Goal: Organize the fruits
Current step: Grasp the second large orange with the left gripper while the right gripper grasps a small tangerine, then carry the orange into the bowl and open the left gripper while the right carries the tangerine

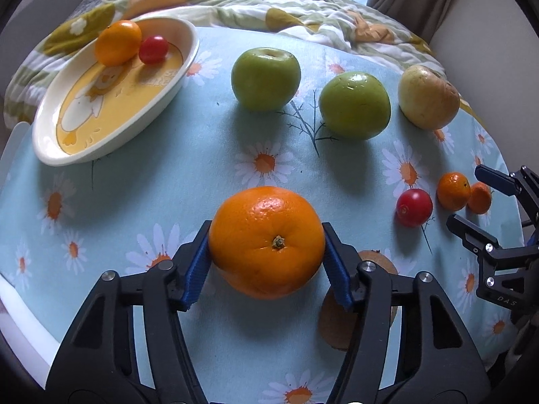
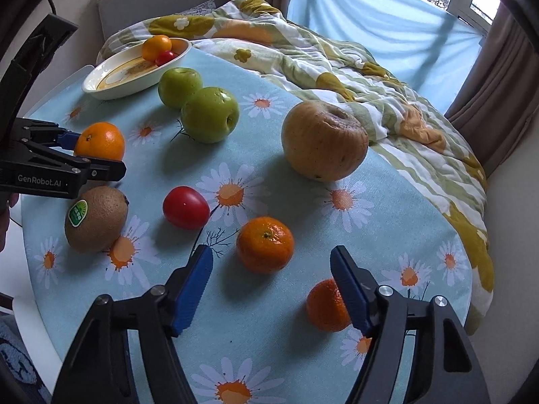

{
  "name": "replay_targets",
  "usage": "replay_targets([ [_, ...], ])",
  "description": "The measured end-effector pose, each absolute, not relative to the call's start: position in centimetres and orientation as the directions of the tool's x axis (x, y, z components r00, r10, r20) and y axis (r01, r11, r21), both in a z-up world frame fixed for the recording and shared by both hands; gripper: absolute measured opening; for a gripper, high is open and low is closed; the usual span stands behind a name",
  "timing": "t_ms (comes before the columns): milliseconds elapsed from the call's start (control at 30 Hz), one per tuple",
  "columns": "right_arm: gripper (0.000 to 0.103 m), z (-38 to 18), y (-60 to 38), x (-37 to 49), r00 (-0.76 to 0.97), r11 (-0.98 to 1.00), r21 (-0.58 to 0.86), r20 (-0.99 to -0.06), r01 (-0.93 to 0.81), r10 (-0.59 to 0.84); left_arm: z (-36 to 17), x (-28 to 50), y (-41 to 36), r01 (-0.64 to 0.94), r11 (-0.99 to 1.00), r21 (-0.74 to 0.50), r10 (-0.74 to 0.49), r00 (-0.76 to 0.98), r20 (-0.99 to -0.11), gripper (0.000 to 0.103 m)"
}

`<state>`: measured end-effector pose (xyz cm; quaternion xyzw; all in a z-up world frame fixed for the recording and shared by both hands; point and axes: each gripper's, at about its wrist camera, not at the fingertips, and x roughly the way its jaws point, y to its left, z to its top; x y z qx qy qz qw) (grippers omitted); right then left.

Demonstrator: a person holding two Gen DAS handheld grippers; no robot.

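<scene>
Fruit lay scattered on a daisy-print table [image 2: 303,353] beside a rumpled quilt [image 2: 337,67].
The left gripper [image 1: 266,256] pinched an orange [image 1: 266,240] above the cloth; the right gripper [image 2: 271,289] stood spread wide.

My right hand-held gripper [image 2: 271,289] hangs with its blue pads spread wide over the counter [image 2: 387,208] — one mandarin [image 2: 265,244] just ahead of the gap, a second mandarin [image 2: 325,306] partly behind the right pad. At the left edge my left hand-held gripper [image 2: 94,155] clasps an orange [image 2: 100,141], with a stickered kiwi [image 2: 96,219] just below and a red tomato [image 2: 186,207] beside it. Farther back sit two green apples [image 2: 210,119], touching — a brownish apple [image 2: 324,141] stands apart to their right.
</scene>
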<state>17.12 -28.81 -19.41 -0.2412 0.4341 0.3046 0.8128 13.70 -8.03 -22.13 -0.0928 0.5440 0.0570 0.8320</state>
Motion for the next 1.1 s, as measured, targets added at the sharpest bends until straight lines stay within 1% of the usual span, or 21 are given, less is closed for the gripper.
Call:
replay_targets([
  [67, 0.067, -19.6, -28.5, 17.3, 0.436, 0.69, -0.136, -0.855, -0.711, 0.281, -22.1, 13.8, -8.1, -0.197, 0.976, -0.093, -0.006, 0.401, -0.916, 0.067],
  [133, 0.06, -19.8, -28.3, 17.5, 0.428, 0.683, -0.137, -0.86, -0.718, 0.278, -22.1, 13.8, -8.0, -0.199, 0.975, -0.101, -0.013, 0.399, -0.917, 0.067],
  [367, 0.056, -20.4, -27.7, 17.9, 0.422, 0.667, -0.149, -0.866, -0.73, 0.268, -22.2, 13.6, -7.5, -0.194, 0.974, -0.117, -0.028, 0.411, -0.911, 0.066],
  [433, 0.051, -20.7, -27.6, 17.9, 0.418, 0.664, -0.152, -0.87, -0.732, 0.261, -22.2, 13.5, -7.4, -0.192, 0.974, -0.117, -0.028, 0.41, -0.911, 0.066],
  [567, 0.047, -20.8, -27.5, 18.1, 0.406, 0.662, -0.141, -0.875, -0.736, 0.265, -22.2, 13.1, -7.3, -0.195, 0.973, -0.122, -0.032, 0.411, -0.911, 0.066],
  [633, 0.037, -20.8, -27.5, 18.2, 0.392, 0.664, -0.122, -0.878, -0.738, 0.274, -22.2, 13.0, -7.3, -0.196, 0.973, -0.126, -0.035, 0.41, -0.911, 0.066],
  [667, 0.035, -20.7, -27.5, 18.3, 0.386, 0.666, -0.115, -0.88, -0.737, 0.275, -22.2, 12.9, -7.3, -0.195, 0.972, -0.129, -0.038, 0.412, -0.911, 0.066],
  [833, 0.035, -20.5, -27.9, 18.6, 0.37, 0.691, -0.076, -0.883, -0.719, 0.288, -22.0, 12.6, -7.3, -0.189, 0.972, -0.142, -0.051, 0.417, -0.907, 0.066],
  [1100, 0.035, -19.3, -28.1, 18.2, 0.379, 0.723, -0.055, -0.877, -0.689, 0.295, -20.4, 11.8, -6.9, -0.185, 0.971, -0.149, -0.052, 0.445, -0.894, 0.066],
])
